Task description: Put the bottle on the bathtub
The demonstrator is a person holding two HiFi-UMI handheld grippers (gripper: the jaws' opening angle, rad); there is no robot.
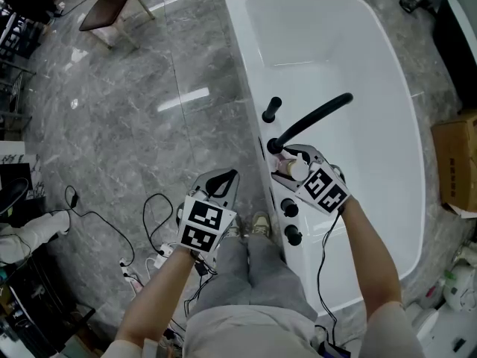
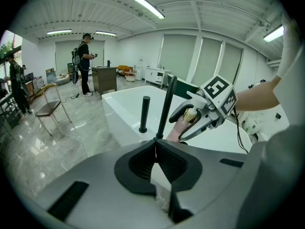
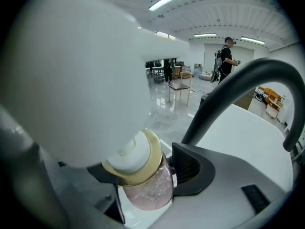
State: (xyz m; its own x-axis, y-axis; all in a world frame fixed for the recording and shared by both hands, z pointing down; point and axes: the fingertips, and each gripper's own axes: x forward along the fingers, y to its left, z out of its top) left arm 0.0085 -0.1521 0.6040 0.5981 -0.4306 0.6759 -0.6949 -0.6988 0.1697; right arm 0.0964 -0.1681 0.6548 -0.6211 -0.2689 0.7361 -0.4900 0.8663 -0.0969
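Bathtub [image 1: 373,192]: plain glossy white. Spout [image 1: 317,115], lever [image 1: 271,110] and knobs [image 1: 289,209]: all black.
Bottle [image 3: 145,187]: clear pink body, gold collar, white cap.
Left gripper [image 2: 155,144] and right gripper [image 1: 291,156]: grey shells, black ribbed pads. Marker cube [image 1: 203,226] on each: white faces with black square patterns.
Floor [image 1: 149,88]: grey marble with paler veins and white glare streaks.
Chair [image 1: 106,10]: dark brown seat, light wood frame.
Box [image 1: 455,166]: cardboard brown.
Cables [image 1: 153,226]: mostly black, a few white.
Trousers [image 1: 253,274]: grey.
Ceiling [image 2: 95,8]: white, with white strip lights.
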